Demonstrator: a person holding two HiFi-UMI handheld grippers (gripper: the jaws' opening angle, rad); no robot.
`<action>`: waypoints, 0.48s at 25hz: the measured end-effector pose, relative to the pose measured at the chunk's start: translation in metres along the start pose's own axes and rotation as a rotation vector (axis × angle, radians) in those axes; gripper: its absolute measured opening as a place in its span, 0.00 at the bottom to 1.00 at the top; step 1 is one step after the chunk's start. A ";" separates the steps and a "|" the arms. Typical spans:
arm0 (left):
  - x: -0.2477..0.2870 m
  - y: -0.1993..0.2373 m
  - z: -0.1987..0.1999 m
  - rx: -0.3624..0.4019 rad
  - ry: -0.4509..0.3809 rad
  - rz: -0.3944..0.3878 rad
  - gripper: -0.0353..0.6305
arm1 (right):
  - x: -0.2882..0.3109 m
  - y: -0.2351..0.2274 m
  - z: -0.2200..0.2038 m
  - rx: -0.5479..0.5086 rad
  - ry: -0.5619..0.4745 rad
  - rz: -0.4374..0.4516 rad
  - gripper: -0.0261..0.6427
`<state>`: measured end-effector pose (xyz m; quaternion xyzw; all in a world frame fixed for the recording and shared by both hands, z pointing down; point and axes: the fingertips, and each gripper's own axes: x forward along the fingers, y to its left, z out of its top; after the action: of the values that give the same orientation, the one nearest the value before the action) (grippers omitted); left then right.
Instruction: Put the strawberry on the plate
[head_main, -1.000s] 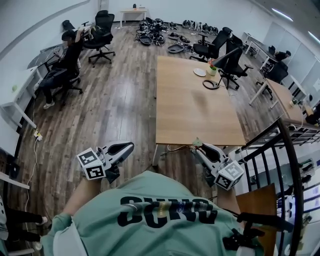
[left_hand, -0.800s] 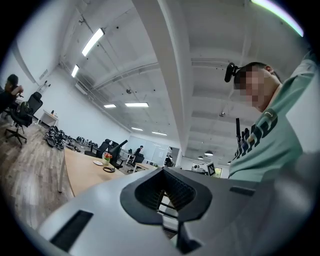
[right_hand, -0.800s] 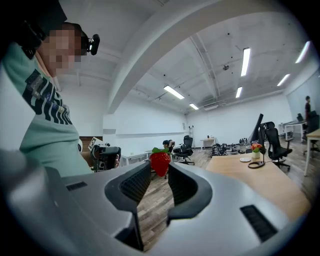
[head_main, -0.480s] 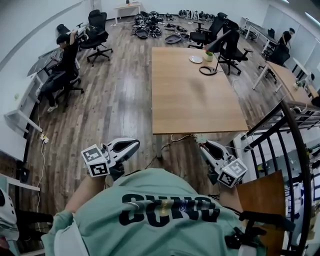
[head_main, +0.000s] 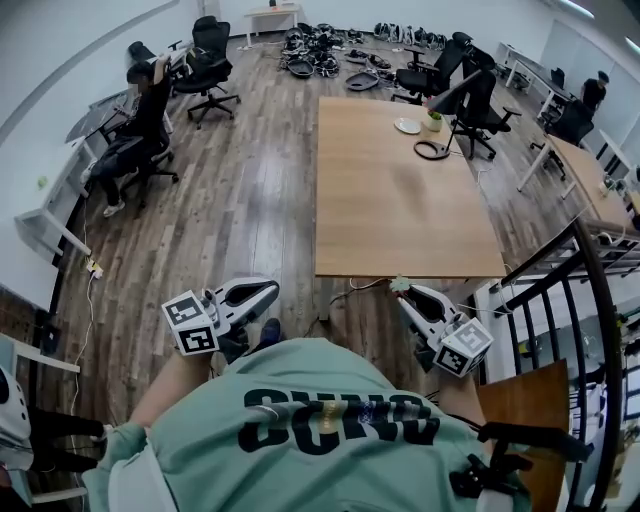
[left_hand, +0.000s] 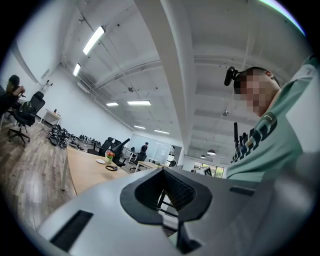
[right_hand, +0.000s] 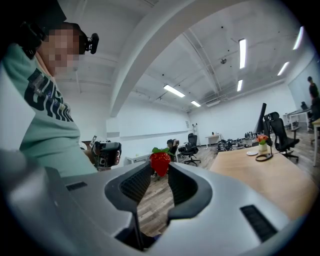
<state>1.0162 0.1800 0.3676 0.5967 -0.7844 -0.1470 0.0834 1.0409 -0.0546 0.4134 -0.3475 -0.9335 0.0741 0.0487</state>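
My right gripper (right_hand: 160, 169) is shut on a red strawberry (right_hand: 160, 162) with green leaves, pinched at the jaw tips. In the head view the right gripper (head_main: 403, 290) is held low in front of the body, the strawberry (head_main: 399, 285) at its tip, just short of the near edge of a long wooden table (head_main: 400, 210). A small white plate (head_main: 407, 126) lies at the table's far end; the plate (right_hand: 252, 153) also shows far off in the right gripper view. My left gripper (head_main: 262, 291) is shut and holds nothing, left of the table.
A flower pot (head_main: 433, 120) and a black cable ring (head_main: 432, 151) sit beside the plate. Office chairs (head_main: 470, 100) stand at the far right of the table. A person (head_main: 140, 110) sits at the left desks. A black railing (head_main: 590, 300) runs at the right.
The view has shifted a little against the room, so the table sits slightly further right. Both grippers keep their pose, and the strawberry stays in the right jaws.
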 end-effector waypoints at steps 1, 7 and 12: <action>-0.006 0.007 0.002 -0.005 -0.007 0.010 0.05 | 0.009 0.001 0.002 -0.004 0.002 0.008 0.21; -0.053 0.053 0.021 -0.033 -0.059 0.062 0.05 | 0.078 0.016 0.010 -0.025 0.051 0.064 0.21; -0.107 0.123 0.050 -0.036 -0.102 0.078 0.05 | 0.179 0.024 0.029 -0.069 0.046 0.092 0.21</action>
<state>0.9178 0.3194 0.3663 0.5559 -0.8075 -0.1879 0.0597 0.9175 0.0779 0.3873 -0.3931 -0.9172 0.0358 0.0546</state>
